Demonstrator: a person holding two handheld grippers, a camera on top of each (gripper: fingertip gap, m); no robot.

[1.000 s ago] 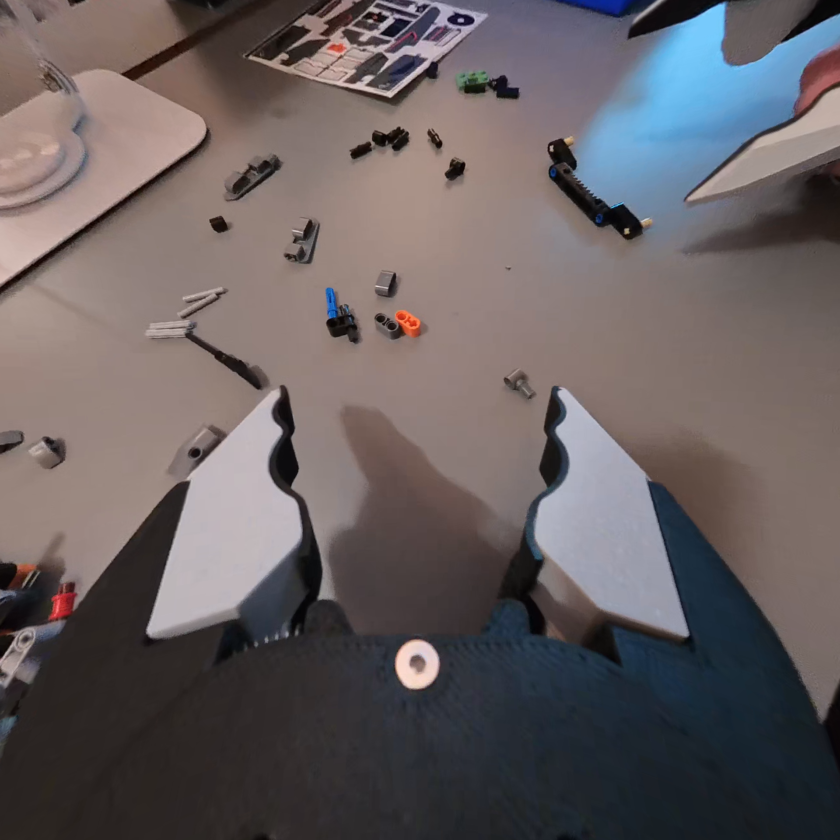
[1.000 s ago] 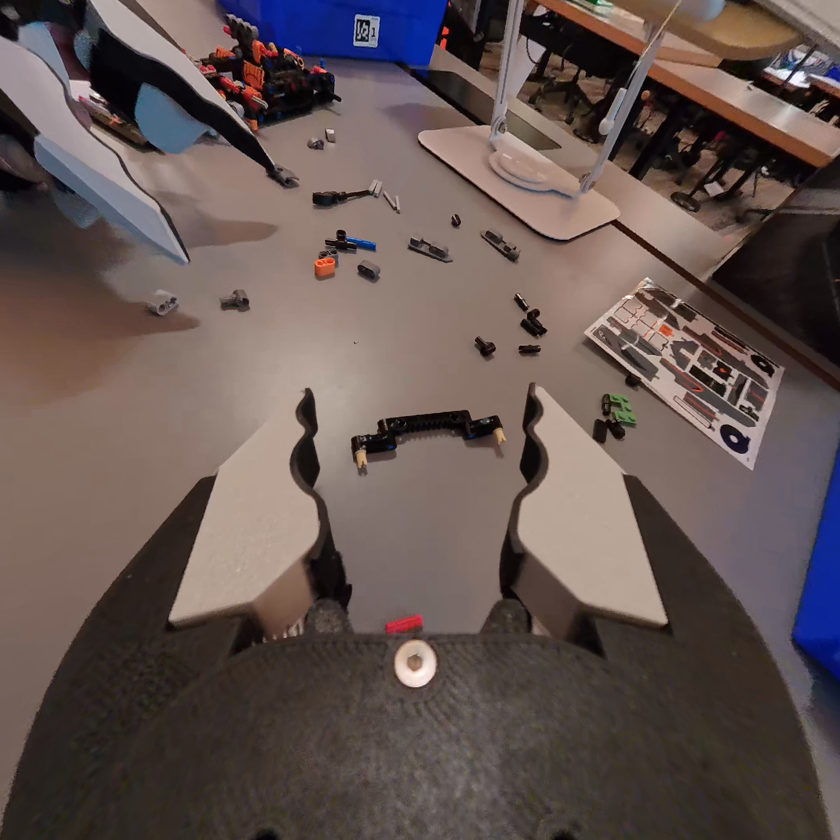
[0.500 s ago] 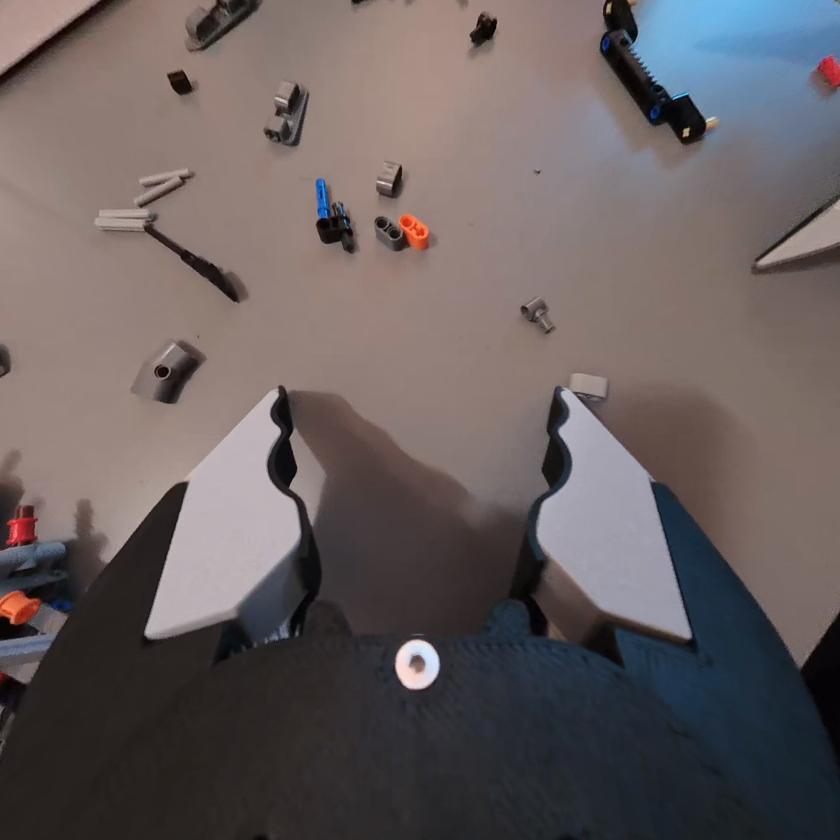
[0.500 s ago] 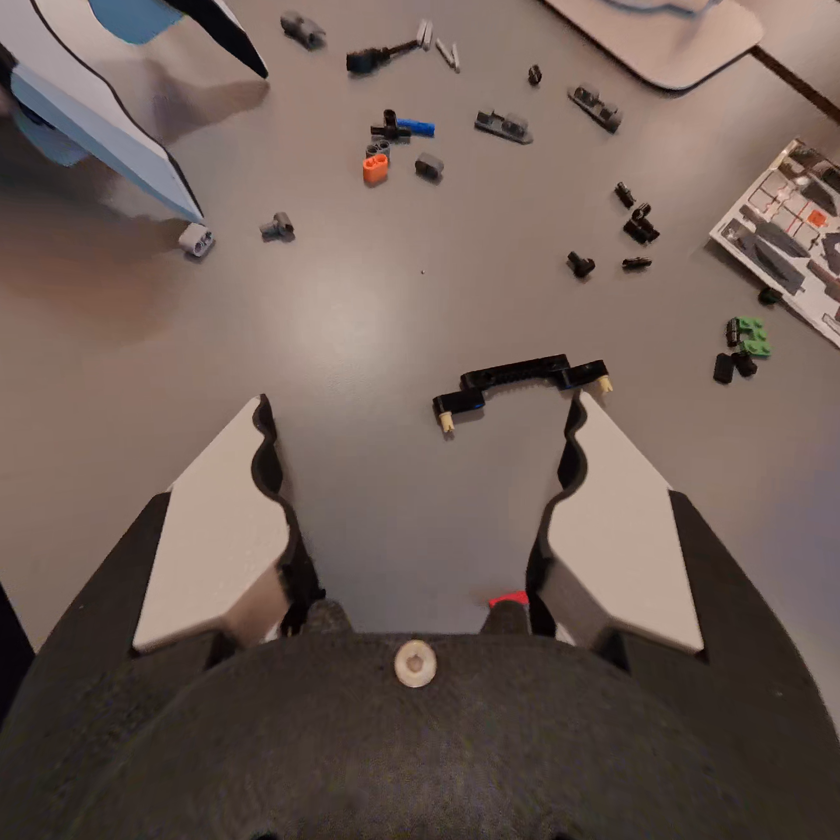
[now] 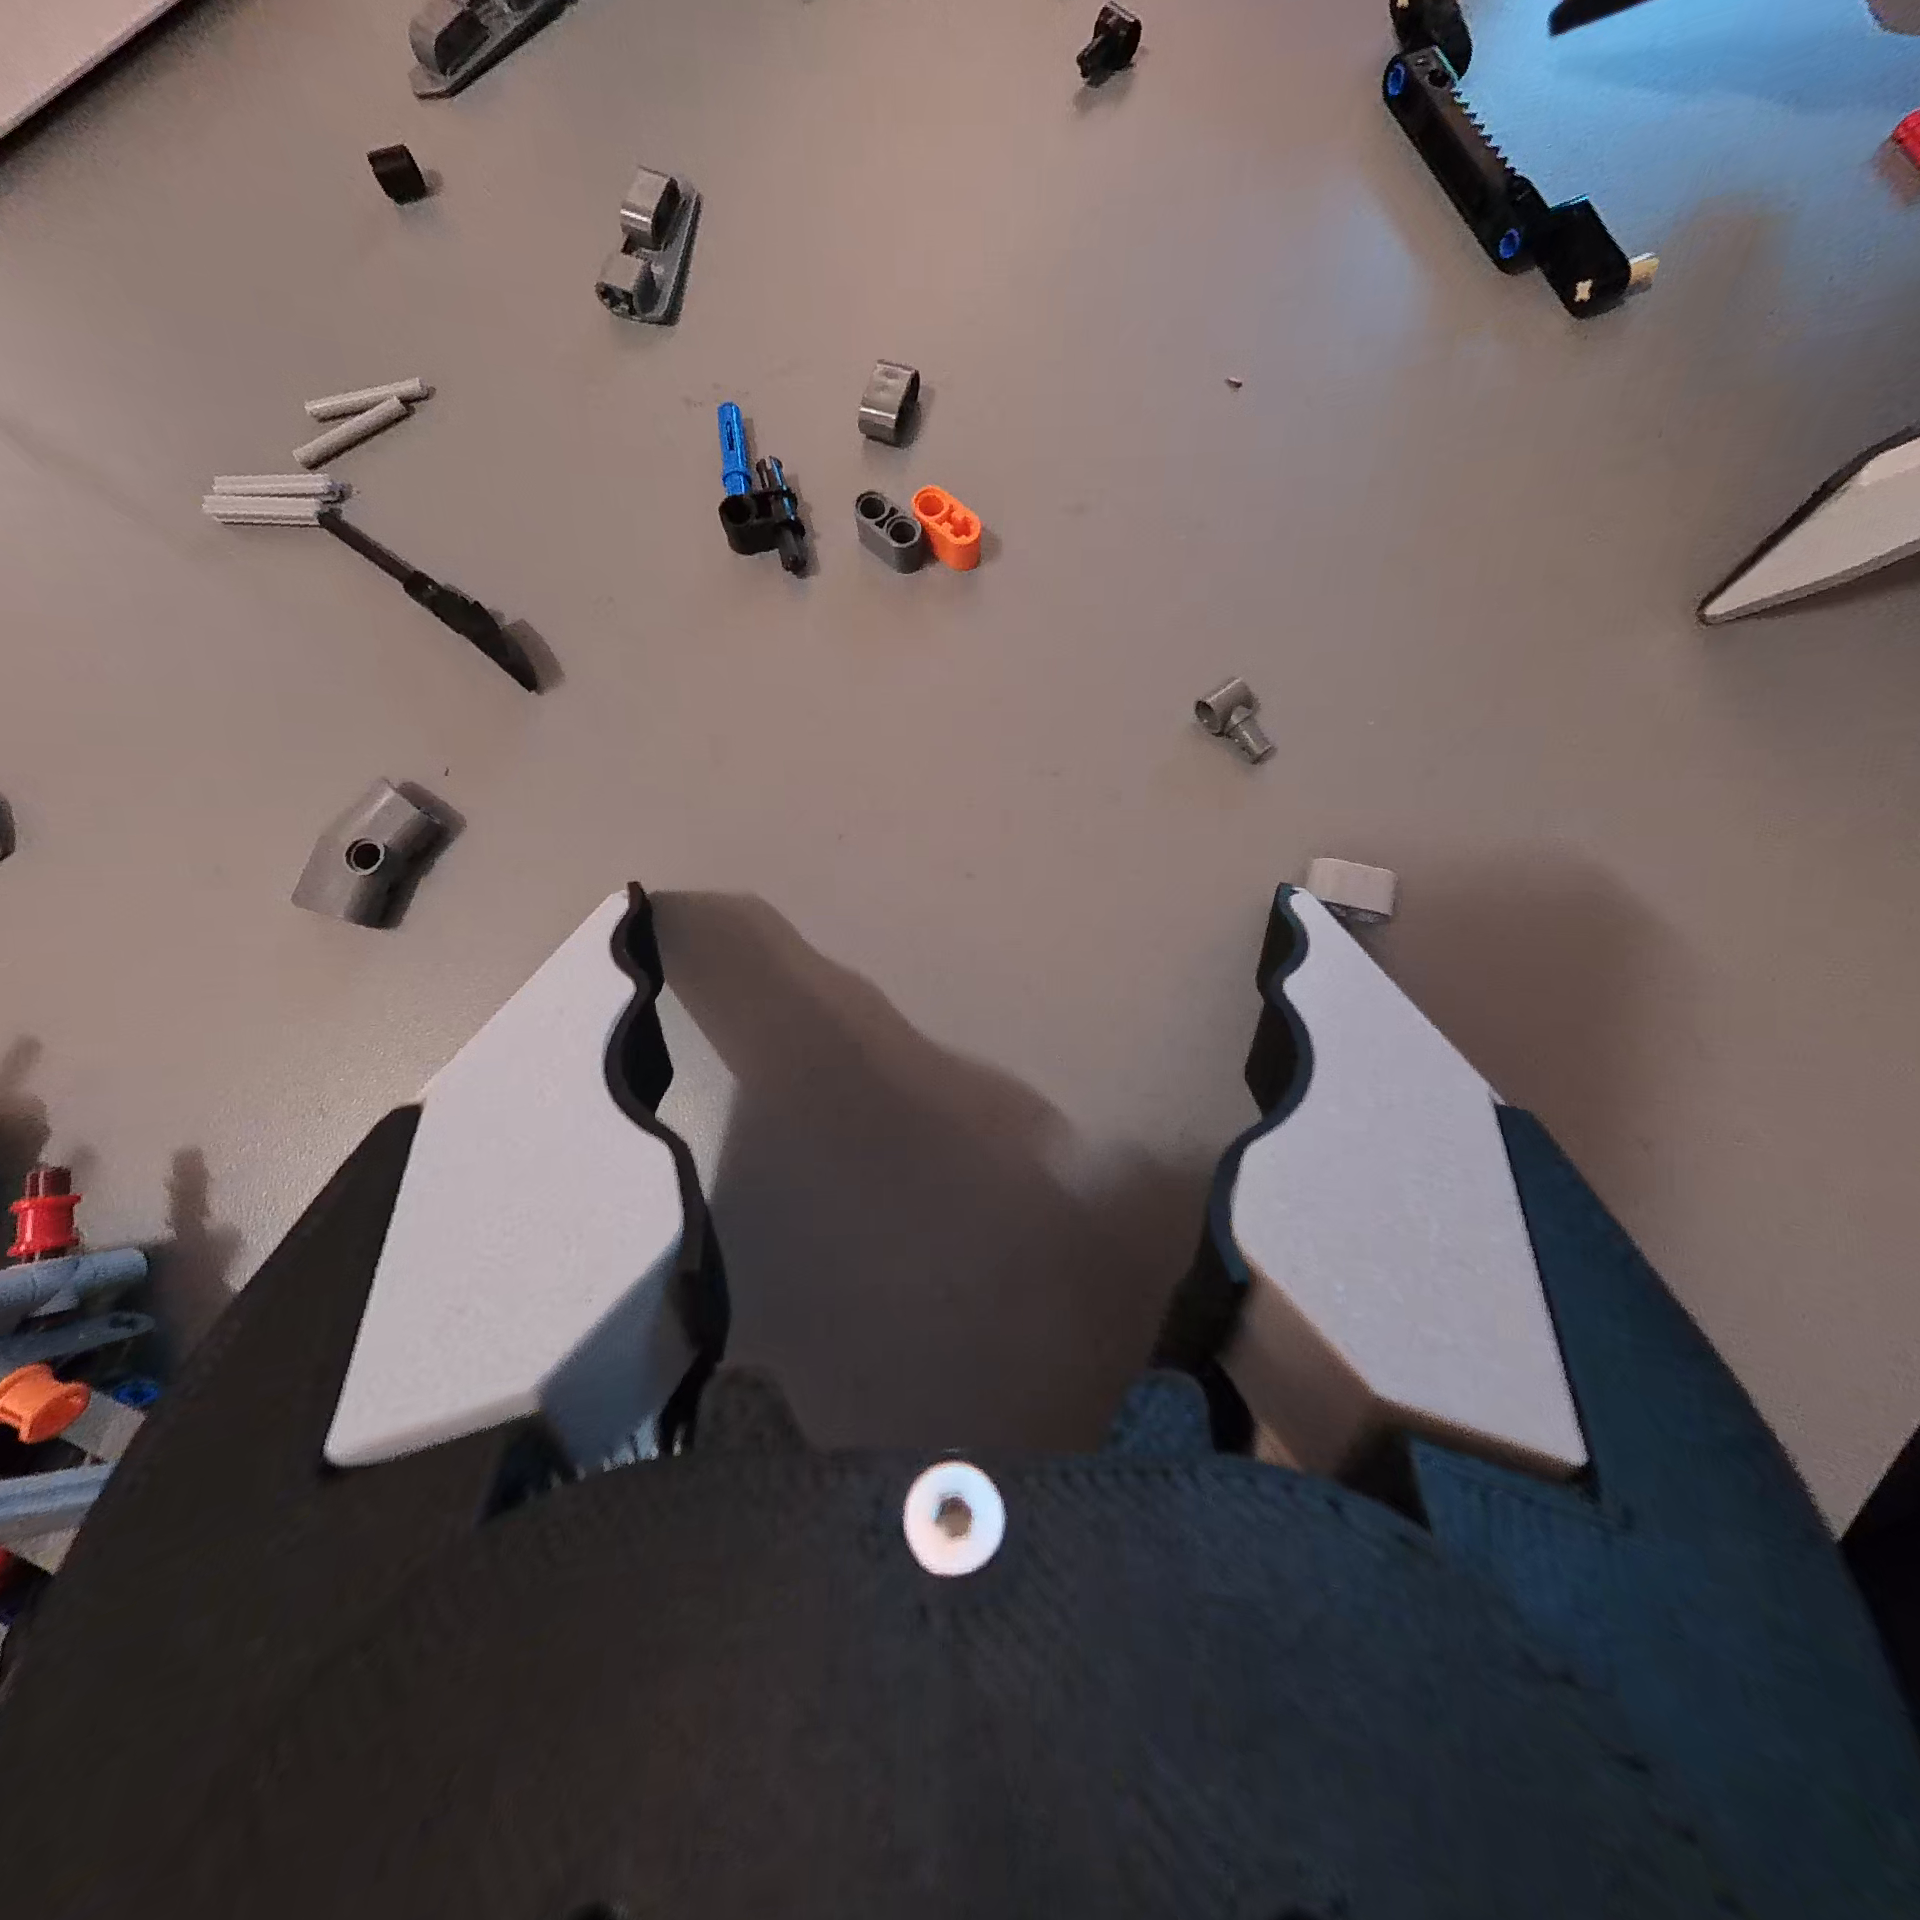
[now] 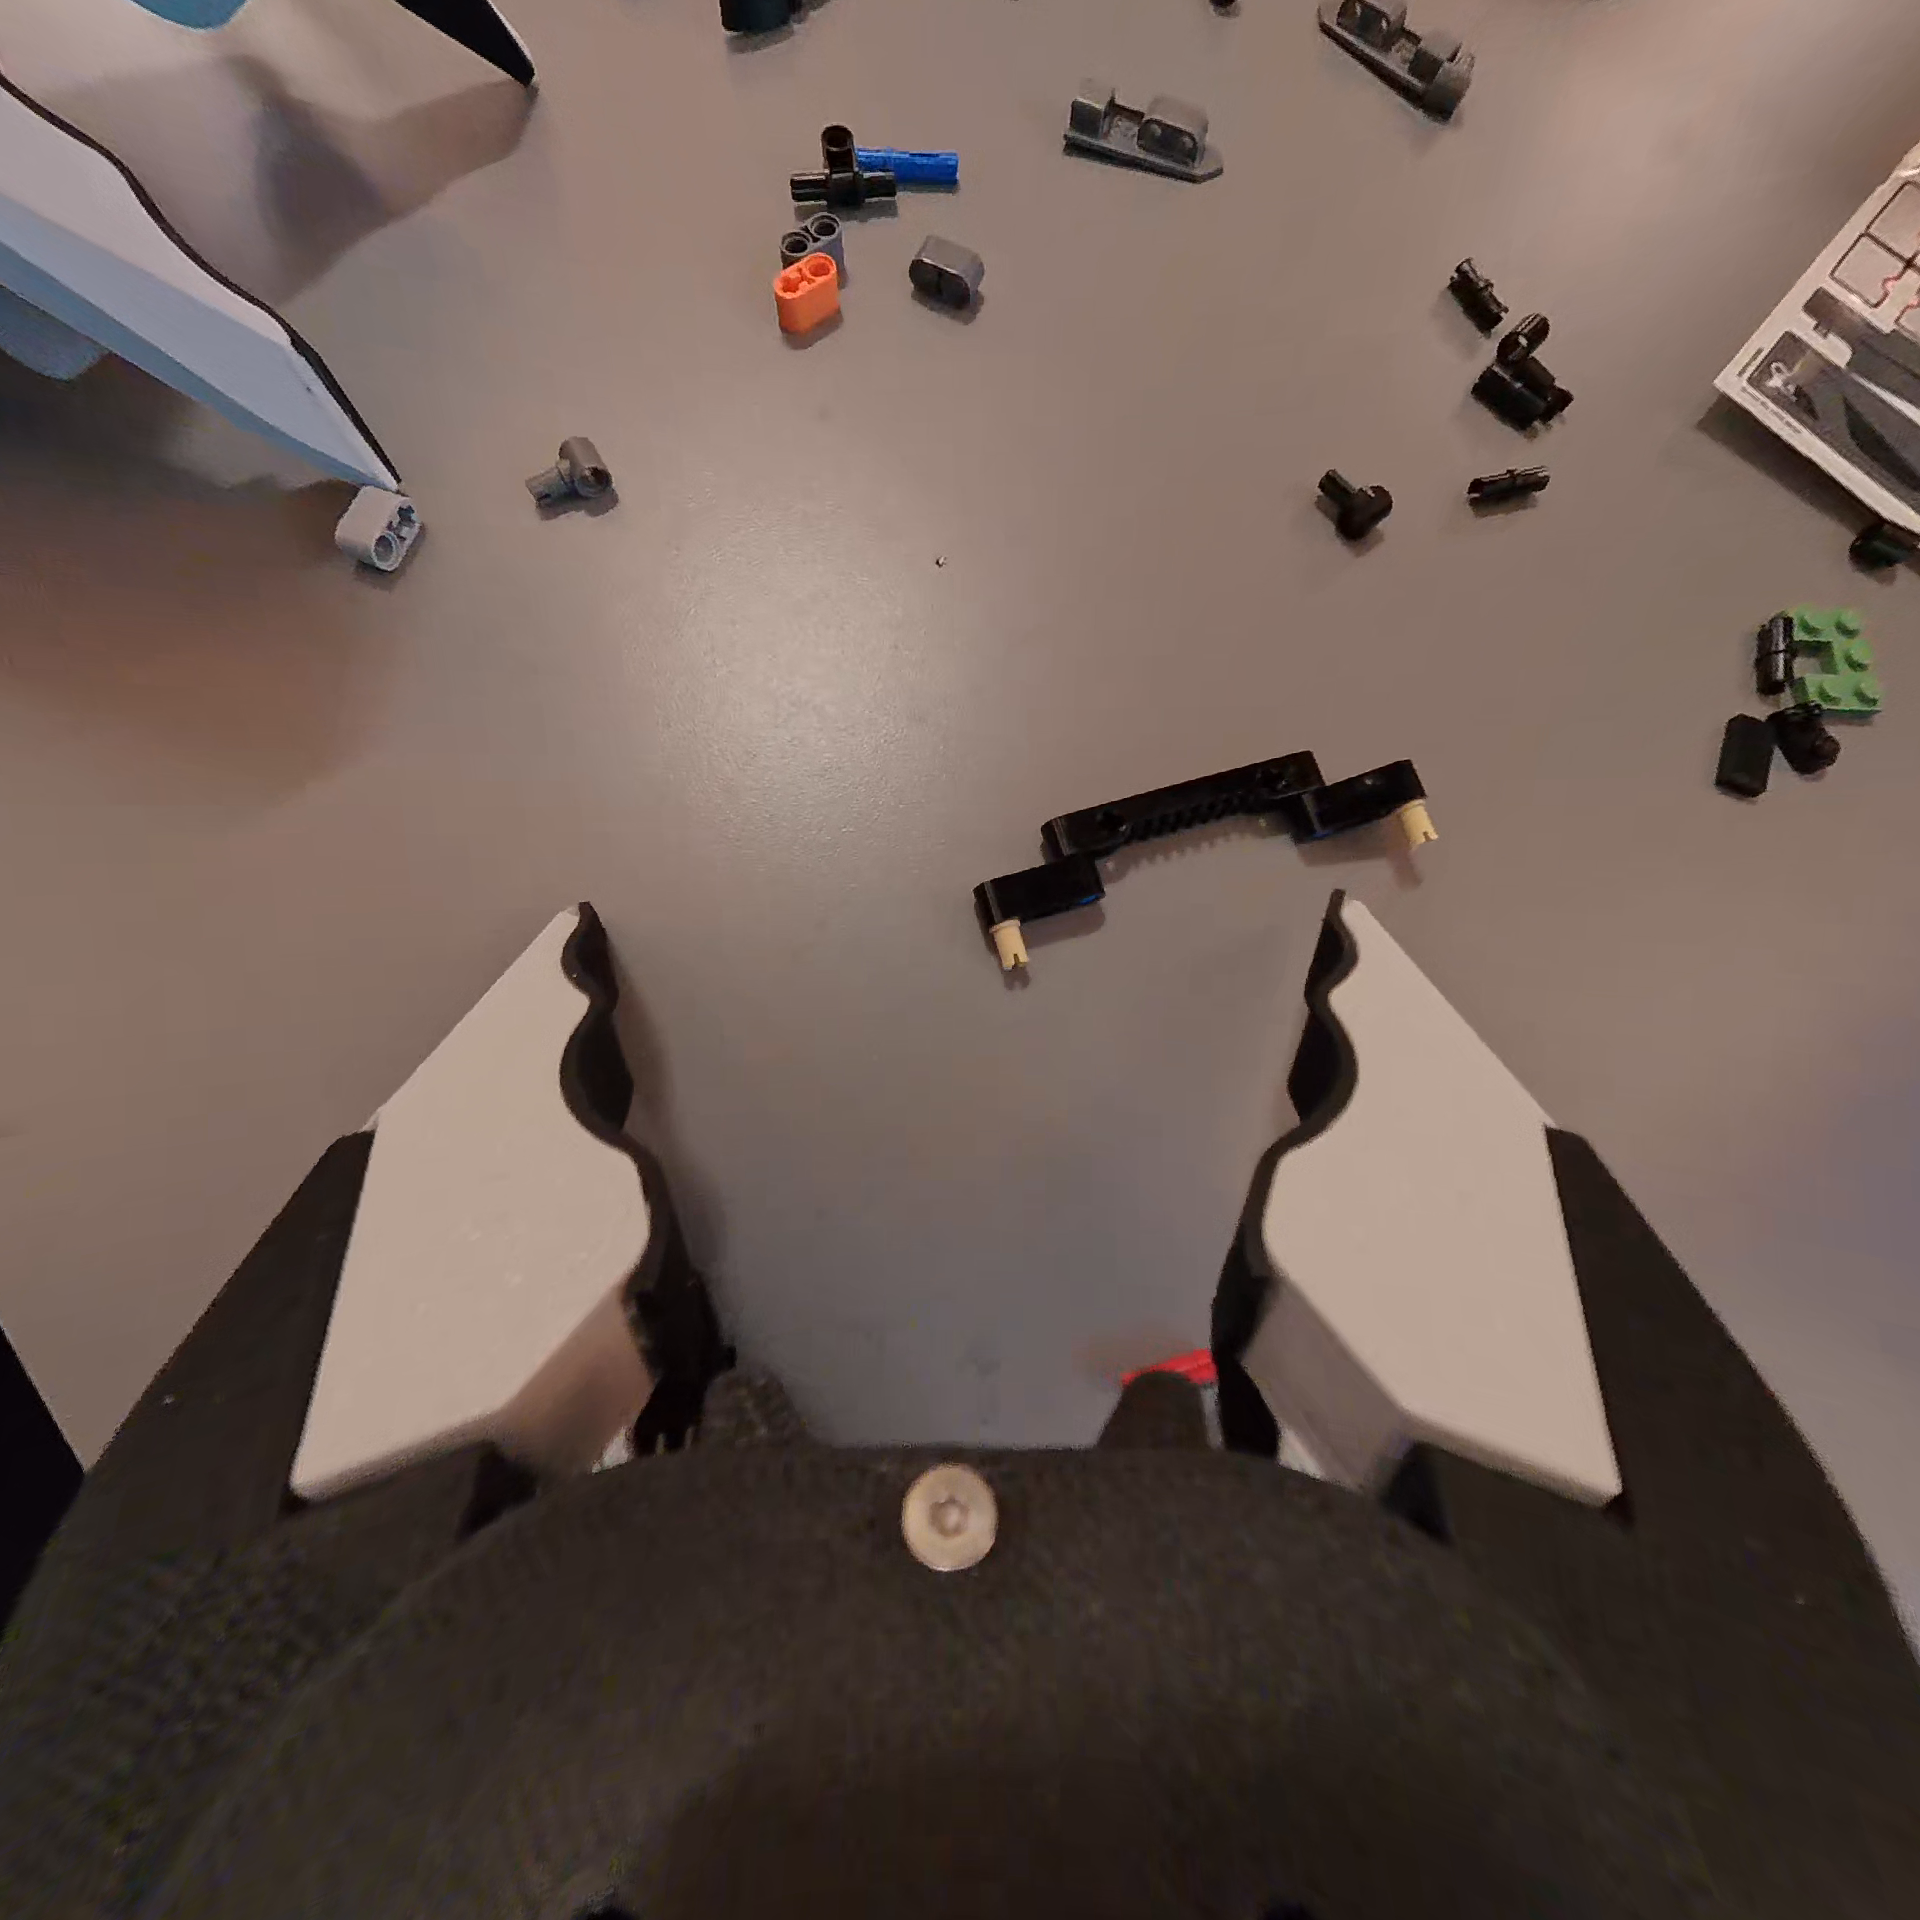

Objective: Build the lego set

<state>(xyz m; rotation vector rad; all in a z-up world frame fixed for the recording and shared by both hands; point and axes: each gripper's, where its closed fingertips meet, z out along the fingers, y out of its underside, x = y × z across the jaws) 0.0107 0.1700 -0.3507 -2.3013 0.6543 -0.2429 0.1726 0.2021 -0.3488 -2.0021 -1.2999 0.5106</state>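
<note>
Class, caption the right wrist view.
Open right gripper hovers near a black toothed assembly among scattered pieces.

Left gripper point(image 5: 956, 914) and right gripper point(image 6: 961, 920): black textured printed bodies, pale grey wavy-edged fingers, one central screw each.

Grey table point(image 6: 810, 665) — soft glare

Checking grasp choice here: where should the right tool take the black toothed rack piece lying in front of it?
Grip the black rack assembly across its straight toothed middle bar, coming down from above. It lies flat on the table, and its stepped ends carry tan pins. The right tool is open.
</note>
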